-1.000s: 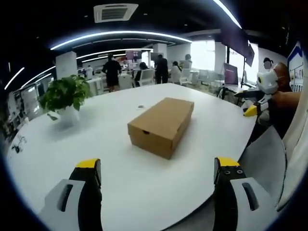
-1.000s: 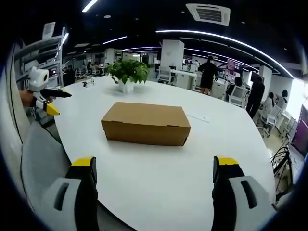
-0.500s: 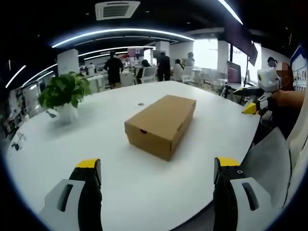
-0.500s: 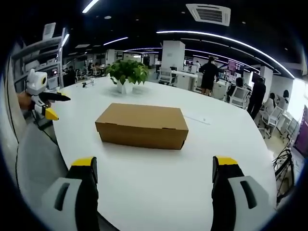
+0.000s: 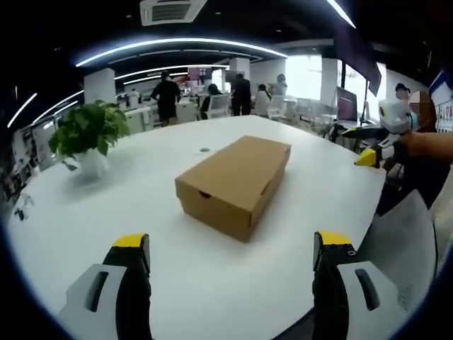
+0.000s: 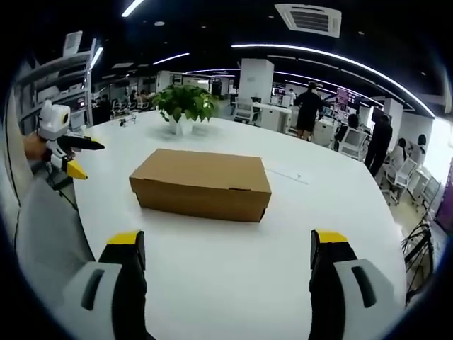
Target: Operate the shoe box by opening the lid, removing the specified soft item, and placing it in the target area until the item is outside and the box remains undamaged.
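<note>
A brown cardboard shoe box (image 5: 233,183) (image 6: 200,183) lies with its lid down in the middle of a round white table (image 5: 141,205) (image 6: 233,262). My left gripper (image 5: 226,248) is open, its yellow-tipped jaws wide apart short of the box's near end. My right gripper (image 6: 226,244) is open too, facing the box's long side from a short way off. In the left gripper view the right gripper (image 5: 379,138) comes in at the far right. In the right gripper view the left gripper (image 6: 62,138) comes in at the far left. No soft item is in sight.
A potted green plant (image 5: 85,134) (image 6: 185,106) stands at the table's far edge. A small dark spot (image 5: 204,150) lies on the table beyond the box. Several people (image 5: 166,99) and office chairs stand behind the table. A grey sleeve (image 6: 42,227) shows at the left.
Both cameras have drawn a little closer to the box, which looks larger and lower in each view. The box itself has not moved and both grippers stay open.
</note>
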`<state>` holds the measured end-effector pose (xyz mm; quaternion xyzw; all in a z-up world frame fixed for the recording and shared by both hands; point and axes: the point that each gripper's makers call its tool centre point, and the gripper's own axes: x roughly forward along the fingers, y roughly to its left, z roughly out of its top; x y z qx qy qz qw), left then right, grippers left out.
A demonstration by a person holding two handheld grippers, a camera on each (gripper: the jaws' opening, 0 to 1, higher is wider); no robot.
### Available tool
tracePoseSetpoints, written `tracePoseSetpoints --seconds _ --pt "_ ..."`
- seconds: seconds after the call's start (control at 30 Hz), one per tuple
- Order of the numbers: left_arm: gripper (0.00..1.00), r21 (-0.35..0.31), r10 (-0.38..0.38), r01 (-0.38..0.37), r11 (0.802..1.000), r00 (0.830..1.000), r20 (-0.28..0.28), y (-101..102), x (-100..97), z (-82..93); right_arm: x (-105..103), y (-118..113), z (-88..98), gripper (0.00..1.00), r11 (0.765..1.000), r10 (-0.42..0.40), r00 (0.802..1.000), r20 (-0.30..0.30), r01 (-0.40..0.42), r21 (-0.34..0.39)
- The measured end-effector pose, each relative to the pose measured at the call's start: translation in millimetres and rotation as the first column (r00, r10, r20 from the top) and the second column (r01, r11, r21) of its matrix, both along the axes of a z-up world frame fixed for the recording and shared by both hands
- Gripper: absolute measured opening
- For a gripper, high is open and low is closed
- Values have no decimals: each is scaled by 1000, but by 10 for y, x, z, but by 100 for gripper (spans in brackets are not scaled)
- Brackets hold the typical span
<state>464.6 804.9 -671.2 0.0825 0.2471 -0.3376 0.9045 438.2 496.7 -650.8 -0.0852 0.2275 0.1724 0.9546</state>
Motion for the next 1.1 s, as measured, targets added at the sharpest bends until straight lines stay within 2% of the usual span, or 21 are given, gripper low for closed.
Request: tracePoseSetpoints --seconds 0.2,0.33,0.43,0.73,0.9,1.1 --pt "97 28 -10 10 1000 1000 -10 -61 30 -82 90 -23 -69 92 999 31 999 -19 -31 -22" --pt "93 25 10 -10 1000 1000 -16 -72 77 -102 164 -53 -129 91 998 54 998 -35 -55 -38" --pt "93 35 14 -14 999 1000 -24 -98 97 -157 222 -40 -133 90 998 64 997 -41 -64 0" --pt "89 37 16 -14 999 998 -54 -239 98 -265 350 -98 -284 88 995 103 991 -87 -103 12" --pt "87 45 17 -15 999 999 -50 -300 130 -292 402 -119 -327 87 991 136 985 -107 -136 4" --pt "82 22 64 -63 998 996 -62 -314 192 -336 545 -164 -339 80 985 171 980 -98 -171 3"
